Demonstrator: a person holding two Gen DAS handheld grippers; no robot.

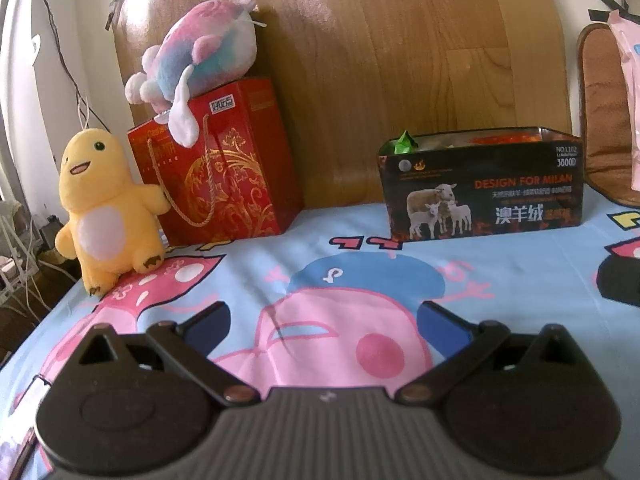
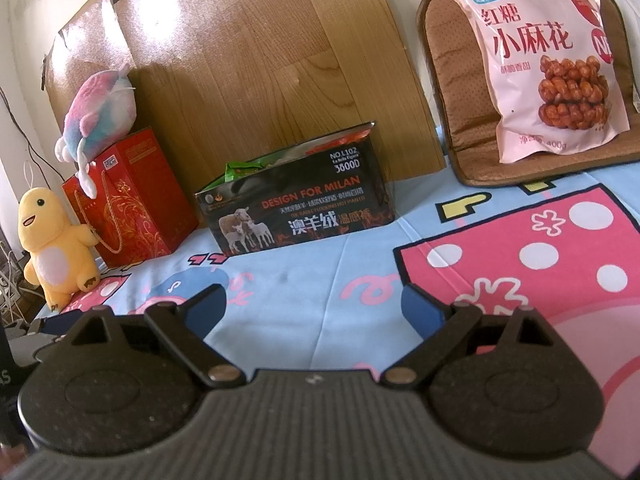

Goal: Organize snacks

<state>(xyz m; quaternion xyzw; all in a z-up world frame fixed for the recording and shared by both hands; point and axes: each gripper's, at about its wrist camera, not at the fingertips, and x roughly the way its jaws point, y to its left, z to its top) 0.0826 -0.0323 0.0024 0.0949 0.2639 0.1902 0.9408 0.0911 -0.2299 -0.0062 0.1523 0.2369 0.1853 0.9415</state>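
Pink plastic snack bag (image 2: 556,60), beyond the wide, empty right claw (image 2: 320,308), seems light, crinkly, slippery; pinch its top seam.

Your surface: a bed under a cartoon-print sheet (image 2: 320,264).
Along its far edge you have a yellow plush (image 1: 106,210), a red gift bag (image 1: 218,164) just beside it (a pastel plush rests on top), a black open-topped box (image 1: 482,190) holding snack packets, and a brown cushion (image 2: 460,120) propping a pink snack bag (image 2: 548,60).

Glossy plastic snack bag (image 2: 552,60), cloth bedsheet (image 2: 320,248)
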